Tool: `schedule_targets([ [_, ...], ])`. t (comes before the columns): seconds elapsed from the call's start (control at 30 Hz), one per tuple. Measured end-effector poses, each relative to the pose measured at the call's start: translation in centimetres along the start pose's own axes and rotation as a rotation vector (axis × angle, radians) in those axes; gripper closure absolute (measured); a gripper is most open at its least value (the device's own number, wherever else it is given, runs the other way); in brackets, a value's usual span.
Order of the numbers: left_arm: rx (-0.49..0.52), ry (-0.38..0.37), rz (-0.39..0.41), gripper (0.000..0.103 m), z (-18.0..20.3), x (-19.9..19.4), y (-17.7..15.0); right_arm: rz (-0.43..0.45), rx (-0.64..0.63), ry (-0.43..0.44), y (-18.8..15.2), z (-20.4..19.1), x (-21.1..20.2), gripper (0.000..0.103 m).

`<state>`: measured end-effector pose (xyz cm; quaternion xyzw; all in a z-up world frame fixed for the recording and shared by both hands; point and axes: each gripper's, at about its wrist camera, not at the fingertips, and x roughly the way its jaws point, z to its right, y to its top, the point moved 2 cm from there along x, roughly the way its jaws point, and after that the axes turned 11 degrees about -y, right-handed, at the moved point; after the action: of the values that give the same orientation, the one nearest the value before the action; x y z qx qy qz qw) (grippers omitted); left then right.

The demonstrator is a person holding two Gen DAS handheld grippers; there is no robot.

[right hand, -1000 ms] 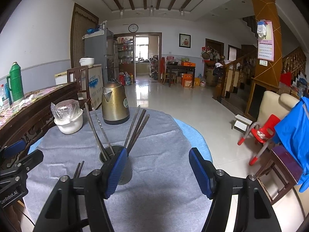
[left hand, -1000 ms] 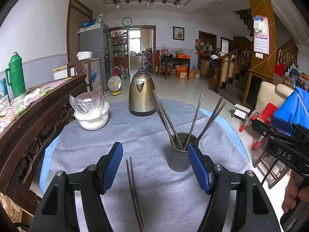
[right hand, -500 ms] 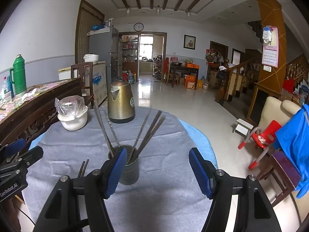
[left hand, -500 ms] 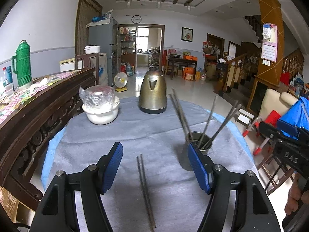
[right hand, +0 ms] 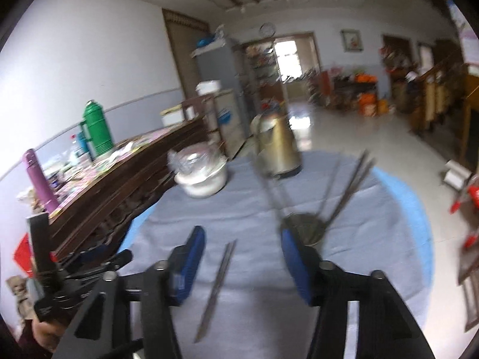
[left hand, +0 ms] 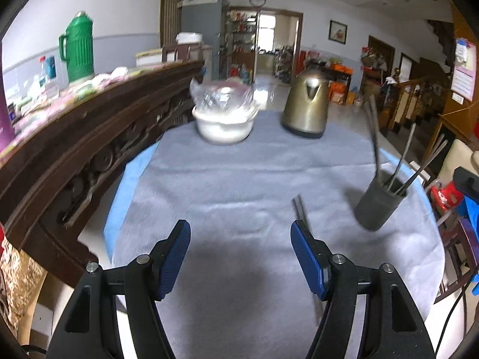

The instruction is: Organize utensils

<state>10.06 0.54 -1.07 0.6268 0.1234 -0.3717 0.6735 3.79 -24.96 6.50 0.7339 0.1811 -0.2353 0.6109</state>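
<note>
A pair of dark metal chopsticks (right hand: 217,287) lies flat on the grey tablecloth (right hand: 245,209), between the blue pads of my right gripper (right hand: 242,260). Its jaws are closing and the pads do not touch the chopsticks. A dark grey holder cup (right hand: 305,229) with several chopsticks stands just past the right pad. In the left wrist view the same cup (left hand: 380,202) stands to the right, and the lying chopsticks (left hand: 300,208) show just beyond the right pad. My left gripper (left hand: 239,248) is open over bare cloth, nothing between its pads.
A white bowl under plastic wrap (left hand: 224,119) and a brass-coloured kettle (left hand: 307,104) stand at the table's far side. A carved dark wooden sideboard (left hand: 74,149) with a green thermos (left hand: 78,46) runs along the left. The left gripper's body (right hand: 74,284) shows at the right wrist view's lower left.
Both views have swung left and tilted down. The lying chopsticks now sit between my right gripper's pads, which have narrowed. In the left wrist view the cup and chopsticks slid to the right.
</note>
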Motion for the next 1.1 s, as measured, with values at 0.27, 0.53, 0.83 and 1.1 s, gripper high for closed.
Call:
schedule_targets([
  [0.27, -0.013, 0.003, -0.093, 0.033, -1.7, 2.3, -2.4, -0.169, -0.017, 0.011, -3.4, -1.9, 5.9, 0.063],
  [0.53, -0.034, -0.008, -0.162, 0.033, -2.3, 4.9, -3.8, -0.307, -0.022, 0.01, -5.8, -2.6, 11.3, 0.063],
  [0.83, -0.089, -0.016, -0.174, 0.033, -4.4, 5.9, -3.9, -0.405, -0.05, 0.006, -6.2, -5.0, 18.9, 0.069],
  [1.1, -0.122, -0.047, -0.187, 0.033, -5.4, 6.6, -3.9, -0.488, -0.013, -0.011, -6.8, -5.8, 23.2, 0.078],
])
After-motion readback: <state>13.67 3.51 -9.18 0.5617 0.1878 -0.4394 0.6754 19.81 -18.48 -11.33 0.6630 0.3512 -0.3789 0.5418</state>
